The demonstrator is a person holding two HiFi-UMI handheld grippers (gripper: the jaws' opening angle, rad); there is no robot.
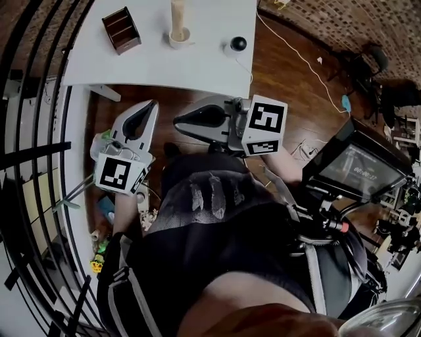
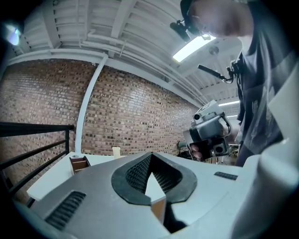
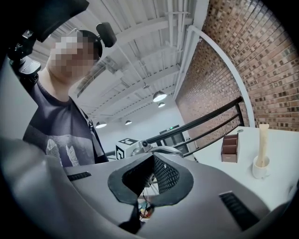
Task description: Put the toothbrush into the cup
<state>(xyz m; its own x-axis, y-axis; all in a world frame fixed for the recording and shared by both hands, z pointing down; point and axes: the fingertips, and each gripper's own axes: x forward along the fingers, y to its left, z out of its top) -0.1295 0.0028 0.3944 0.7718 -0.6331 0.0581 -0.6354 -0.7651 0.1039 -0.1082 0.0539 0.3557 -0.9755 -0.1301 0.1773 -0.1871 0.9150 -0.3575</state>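
Both grippers hang off the table, over the floor by the person's body. Left gripper (image 1: 150, 108): jaws closed, nothing btwn them. Right gripper (image 1: 179, 122): likewise closed & empty, tip aimed across toward the other one. The cup (image 1: 179, 38) sits on the white table (image 1: 210, 66), a bit in from its near edge, btwn a brown box (image 1: 122, 29) toward the left edge and a black round thing (image 1: 238, 44) by the right edge. What is prob. the toothbrush (image 1: 177, 14), a pale stick, stands upright in the cup; bristles too small to tell. So the task looks done, imo, w/ only standing clear to do. Do that well by holding both grippers short of the near edge, w/ no sweep over the cup: a tall stick in a small cup would likely tip if clipped.
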